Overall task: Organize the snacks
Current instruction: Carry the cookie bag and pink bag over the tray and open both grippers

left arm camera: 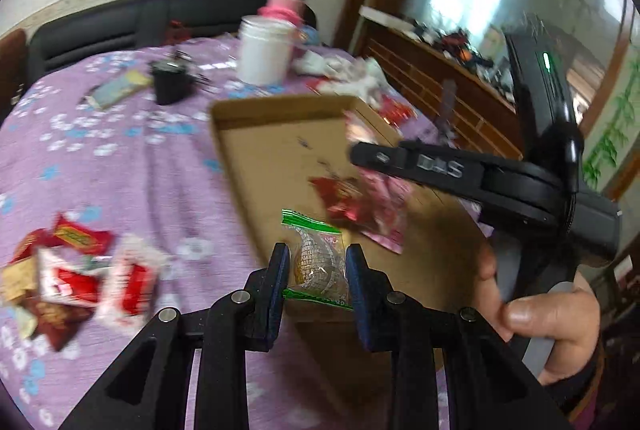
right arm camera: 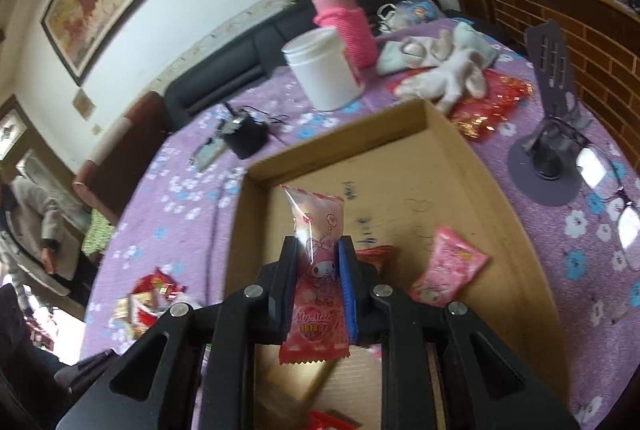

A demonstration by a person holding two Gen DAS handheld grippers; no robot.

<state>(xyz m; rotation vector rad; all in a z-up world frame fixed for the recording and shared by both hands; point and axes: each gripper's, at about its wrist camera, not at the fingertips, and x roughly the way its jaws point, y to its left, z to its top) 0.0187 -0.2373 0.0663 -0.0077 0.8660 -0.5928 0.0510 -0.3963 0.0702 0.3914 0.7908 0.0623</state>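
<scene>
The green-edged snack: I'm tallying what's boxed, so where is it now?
In the left wrist view, the green-edged snack is clamped in the left gripper, over the near edge of the cardboard box, not yet dropped in.

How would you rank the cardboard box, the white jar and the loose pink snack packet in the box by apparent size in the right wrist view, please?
1. cardboard box
2. white jar
3. pink snack packet, nearer the camera yet smallest.
</scene>
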